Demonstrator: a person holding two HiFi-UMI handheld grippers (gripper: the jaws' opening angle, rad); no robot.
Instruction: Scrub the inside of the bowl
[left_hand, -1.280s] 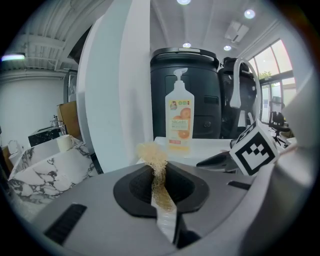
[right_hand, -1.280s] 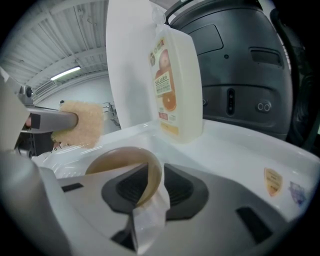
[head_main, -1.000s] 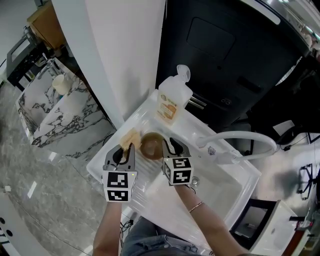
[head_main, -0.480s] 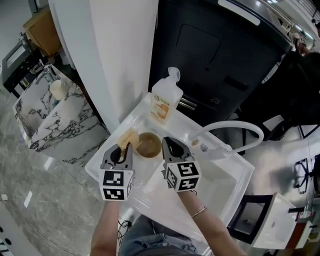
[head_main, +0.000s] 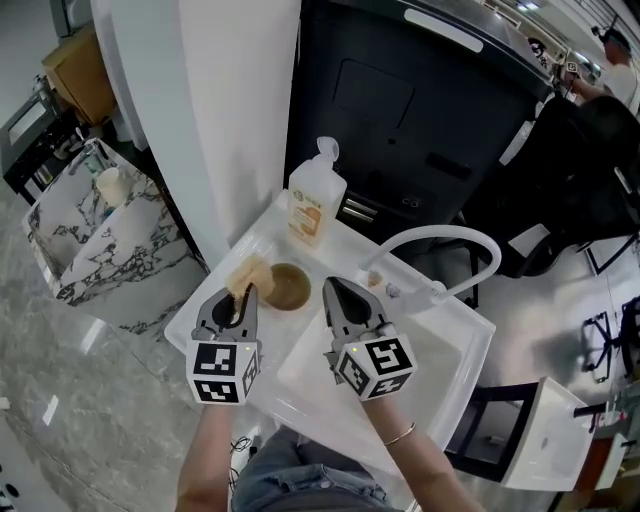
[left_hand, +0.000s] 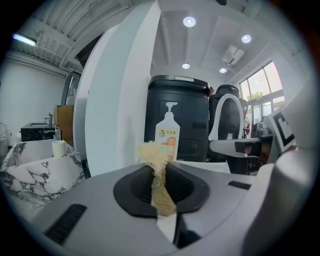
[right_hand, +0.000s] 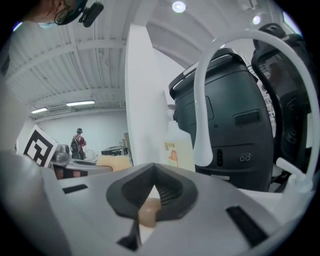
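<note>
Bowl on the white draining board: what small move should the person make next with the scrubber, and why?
Probably shift the left gripper slightly right and down, so that the scrubber goes into the bowl. The jaws are shut on the scrubber, which in the head view sits just beside the bowl's left rim, not inside it, so no scrubbing is under way.

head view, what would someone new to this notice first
The two grippers with marker cubes, low in the middle: the left gripper has its fingers shut on a frayed loofah scrubber, and the right gripper seems to pinch the rim of the brown bowl lying between them. Behind stand a pump soap bottle and a white arched faucet hose over the sink.
</note>
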